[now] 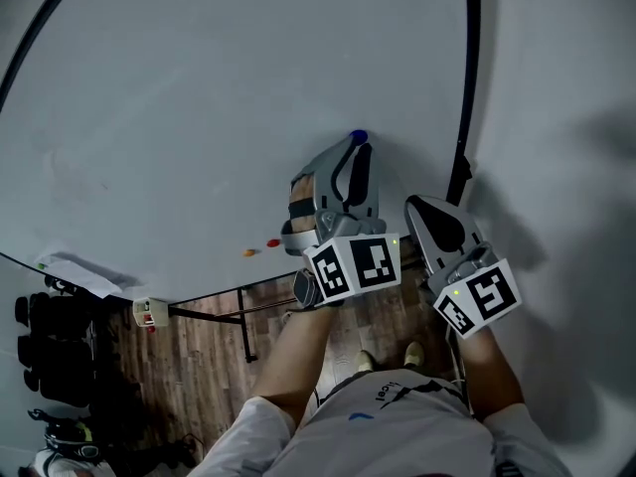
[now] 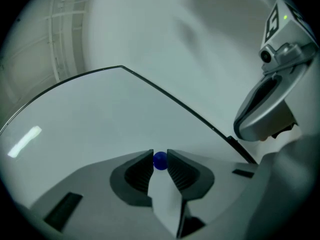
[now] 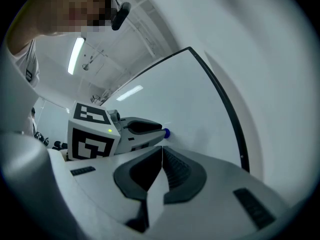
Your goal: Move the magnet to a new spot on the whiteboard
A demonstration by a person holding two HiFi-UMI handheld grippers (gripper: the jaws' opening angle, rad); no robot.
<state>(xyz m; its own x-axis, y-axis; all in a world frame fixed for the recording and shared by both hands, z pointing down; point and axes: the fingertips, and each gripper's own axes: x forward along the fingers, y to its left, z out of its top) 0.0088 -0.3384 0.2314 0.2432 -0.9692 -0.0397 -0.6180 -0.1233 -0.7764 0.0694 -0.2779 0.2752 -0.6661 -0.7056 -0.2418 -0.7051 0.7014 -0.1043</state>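
A small blue round magnet [image 1: 359,136] sticks to the whiteboard [image 1: 199,117] near its right edge. My left gripper [image 1: 356,149] points at the board, and the magnet [image 2: 160,160] sits right between its fingertips. The jaws stand a magnet's width apart, and I see no clear press on it. To the right, my right gripper [image 1: 411,204] hangs by the board's black frame with its jaws together and nothing in them. The right gripper view shows the left gripper [image 3: 150,128] with the magnet [image 3: 166,132] at its tip.
A red magnet [image 1: 273,242] and an orange one [image 1: 249,252] sit low on the board to the left. The board's black frame [image 1: 467,97] runs down the right side. Below are the stand's legs [image 1: 243,316], a wooden floor and dark items [image 1: 50,346] at the left.
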